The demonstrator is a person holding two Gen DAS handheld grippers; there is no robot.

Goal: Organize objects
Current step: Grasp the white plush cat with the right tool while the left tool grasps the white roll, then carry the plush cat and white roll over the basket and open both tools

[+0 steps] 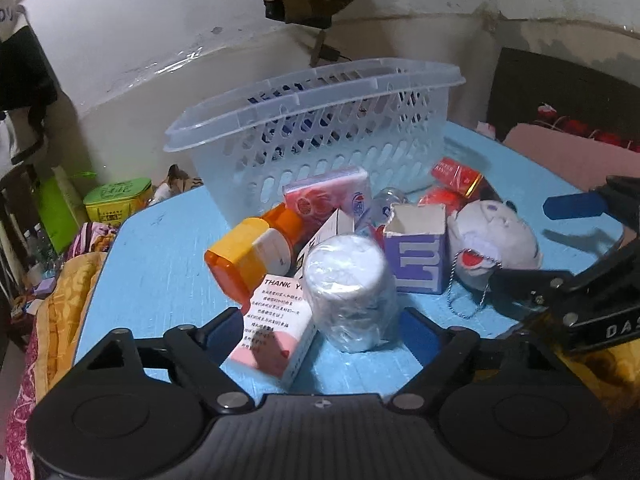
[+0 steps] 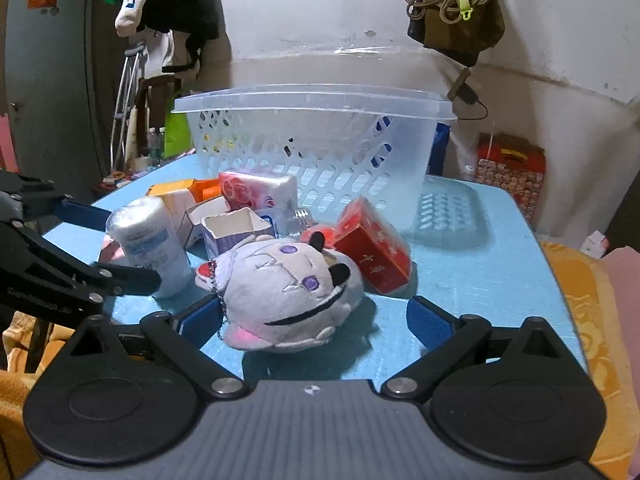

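both grippers were spread wide and held nothing. the left gripper [image 1: 320, 334] had its jaws on either side of a white wrapped roll [image 1: 349, 292] standing near the front edge of the blue table [image 1: 160, 264]; closing low and level on it would be wise, as the wrap looked slippery. the right gripper [image 2: 312, 320] framed a grey plush toy [image 2: 288, 296]. the basket [image 1: 316, 136] stood at the far edge. a pink box [image 1: 276, 332] read "thank y…", perhaps "thank you".
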